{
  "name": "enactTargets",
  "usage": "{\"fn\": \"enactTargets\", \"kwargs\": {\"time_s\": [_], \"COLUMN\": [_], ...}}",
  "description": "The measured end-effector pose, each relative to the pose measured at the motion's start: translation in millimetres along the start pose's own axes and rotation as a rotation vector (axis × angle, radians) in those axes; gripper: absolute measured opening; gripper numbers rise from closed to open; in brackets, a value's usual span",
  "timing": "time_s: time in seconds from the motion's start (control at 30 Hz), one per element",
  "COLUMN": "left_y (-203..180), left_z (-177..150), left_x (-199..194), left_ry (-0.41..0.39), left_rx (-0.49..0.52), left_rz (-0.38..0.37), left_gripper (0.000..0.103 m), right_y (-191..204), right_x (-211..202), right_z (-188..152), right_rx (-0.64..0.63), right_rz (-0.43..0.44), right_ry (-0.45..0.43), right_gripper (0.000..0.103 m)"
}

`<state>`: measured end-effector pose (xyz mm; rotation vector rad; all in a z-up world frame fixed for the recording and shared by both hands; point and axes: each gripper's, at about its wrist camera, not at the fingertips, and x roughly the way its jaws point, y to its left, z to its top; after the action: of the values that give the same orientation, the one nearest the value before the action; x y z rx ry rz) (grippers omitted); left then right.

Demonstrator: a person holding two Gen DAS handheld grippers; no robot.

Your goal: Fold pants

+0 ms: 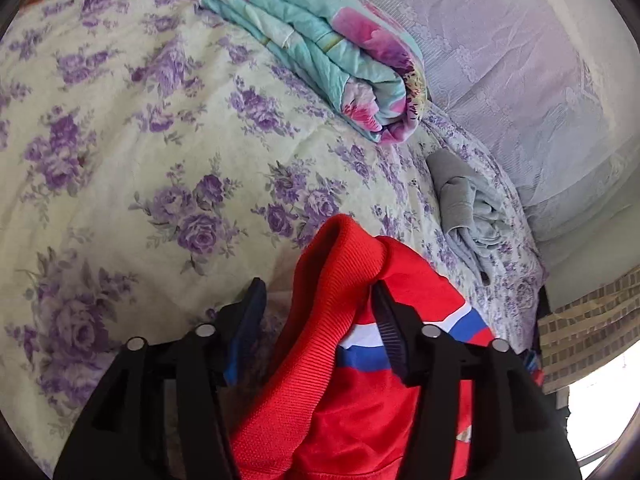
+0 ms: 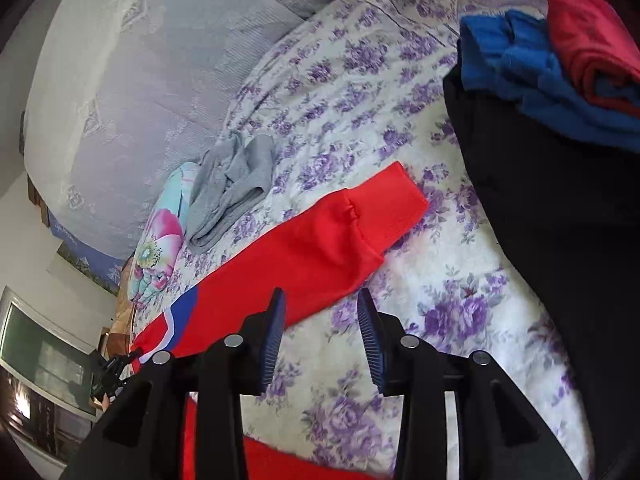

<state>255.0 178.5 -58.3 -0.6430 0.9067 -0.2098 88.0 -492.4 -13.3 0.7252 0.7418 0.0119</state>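
Pants [image 1: 360, 360] in red, with a blue and white stripe, are draped between the fingers of the left gripper [image 1: 316, 320], whose jaws stand apart. The ribbed band is humped over the right-hand pad [image 1: 390, 332] and no pinch on the cloth can be seen, so the fabric is judged to be resting there rather than clamped. The right gripper [image 2: 322, 332] is seen with its jaws parted and nothing between them, poised over the floral bedsheet [image 2: 460, 280] just beside one red leg [image 2: 320, 236], which lies flat with its cuff stretched away from the fingers. Farther out, a crumpled grey garment [image 2: 228, 188] and a rolled quilt [image 1: 320, 40] lie near the headboard. A regrip between folds is judged to be in hand. Next, the cloth would have to be pinched firmly by both grippers and the leg carried over the rest of the garment, with care that the loose band does not slip off.
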Motion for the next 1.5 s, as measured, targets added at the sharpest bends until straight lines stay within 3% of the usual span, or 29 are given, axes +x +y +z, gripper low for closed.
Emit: {"fn": "enactTargets", "kwargs": {"time_s": [0.07,0.13,0.23,0.33,0.43,0.57,0.6,0.67,0.73,0.87,0.9,0.97,1.13,1.23,1.37,1.5], "left_y": [-9.6,-14.4,-6.7,2.3,0.0,-5.4,-5.8,-4.5,-1.0,-3.8,-6.0,-9.5,-14.7,-15.6,-13.9,-18.0], "left_z": [-2.9,-2.6,5.1,11.3,14.0,14.6,15.2,17.3,17.7,13.6,12.6,10.1,3.4,8.5,15.1,12.7], "left_x": [-19.2,-36.6,-39.5,-27.1,-16.0,-7.6,-6.2,-1.5,3.2,1.7,-0.1,-6.3,-26.1,-15.5,-1.2,6.0], "left_ry": [-0.100,-0.180,-0.166,-0.099,-0.068,-0.071,-0.075,-0.050,-0.022,-0.032,-0.045,-0.087,-0.171,-0.128,-0.072,-0.046], "left_rx": [0.042,0.066,0.046,0.005,0.039,0.112,0.124,0.134,0.126,0.146,0.155,0.170,0.179,0.179,0.170,0.218], "left_rz": [0.076,0.135,0.140,0.133,0.140,0.143,0.136,0.098,0.050,0.039,0.049,0.090,0.134,0.131,0.091,0.075], "left_gripper": [0.093,0.097,0.097,0.097,0.097,0.095,0.093,0.068,0.063,0.065,0.068,0.087,0.096,0.096,0.095,0.089], "right_y": [20.8,46.0,92.0,138.2,169.6,182.6,183.8,182.1,181.3,177.8,177.0,178.5,193.3,213.5,233.1,229.6], "right_x": [-7.7,-7.7,6.2,22.7,39.4,54.3,57.1,65.0,74.7,89.5,91.5,93.9,97.0,107.9,129.4,154.8], "right_z": [-10.1,-20.1,-33.2,-40.4,-41.6,-46.1,-48.6,-49.8,-47.6,-36.5,-34.8,-36.2,-63.1,-72.5,-57.8,-34.0], "right_rx": [-0.053,-0.127,-0.245,-0.368,-0.464,-0.477,-0.478,-0.477,-0.469,-0.425,-0.414,-0.408,-0.464,-0.593,-0.778,-0.844], "right_rz": [0.024,0.051,0.118,0.174,0.188,0.181,0.171,0.149,0.127,0.112,0.117,0.124,0.137,0.123,0.076,0.030], "right_ry": [-0.019,-0.012,0.046,0.098,0.129,0.154,0.157,0.167,0.177,0.188,0.189,0.187,0.214,0.237,0.216,0.223], "right_gripper": [0.057,0.063,0.065,0.065,0.065,0.070,0.071,0.072,0.072,0.075,0.079,0.080,0.093,0.094,0.094,0.094]}}
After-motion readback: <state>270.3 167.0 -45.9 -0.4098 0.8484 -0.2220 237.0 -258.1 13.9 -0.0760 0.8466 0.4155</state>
